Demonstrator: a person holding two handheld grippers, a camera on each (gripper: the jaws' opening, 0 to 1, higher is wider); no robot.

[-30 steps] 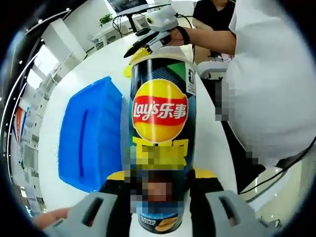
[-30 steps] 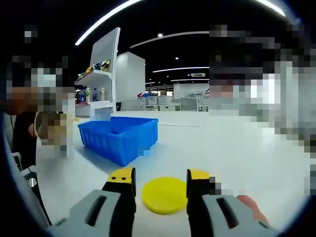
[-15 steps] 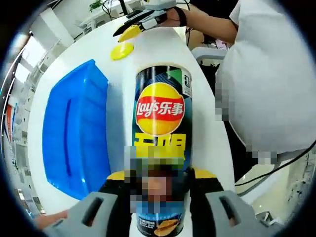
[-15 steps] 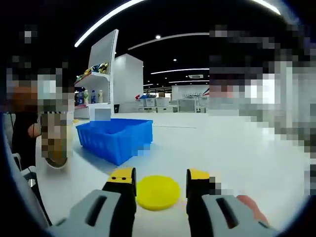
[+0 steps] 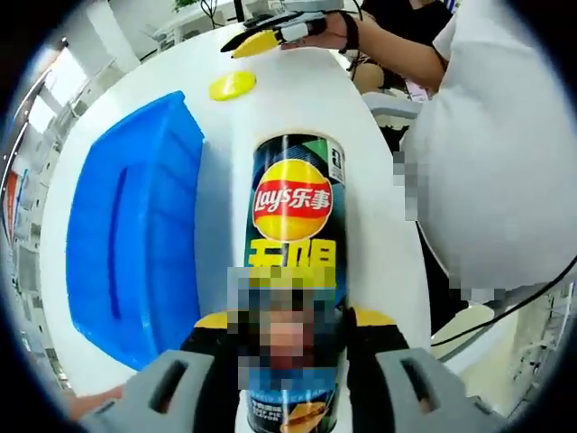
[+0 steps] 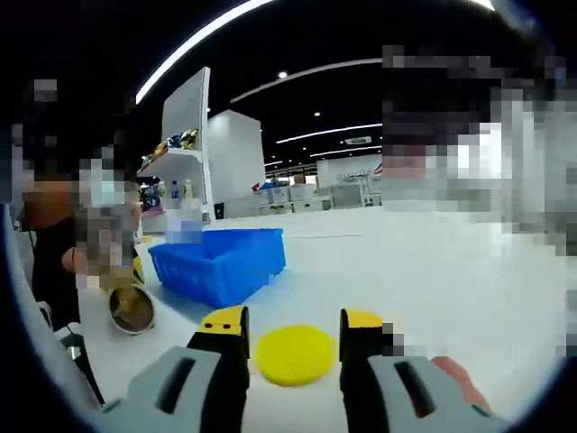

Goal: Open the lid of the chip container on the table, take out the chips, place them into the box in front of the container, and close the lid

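Chip container (image 5: 293,271), Lay's label, lid off: clamped between the jaws of the left tool (image 5: 287,347), tipped over the white bench (image 5: 306,99) beside the blue box (image 5: 126,244). In the right gripper view its open mouth (image 6: 132,308) faces the camera, near the box (image 6: 221,263). Yellow lid (image 6: 295,354): flat on the bench, just ahead of the right tool (image 6: 293,347), jaws apart, gripping nothing. Right tool (image 5: 270,32) also visible beyond the lid (image 5: 233,85).

White table (image 5: 297,99) carrying blue box (image 5: 126,244) and yellow lid (image 5: 232,85). Lid (image 6: 295,354) lying flat on bare tabletop (image 6: 433,271), apart from box (image 6: 221,262). Box sitting open side up, near table edge.
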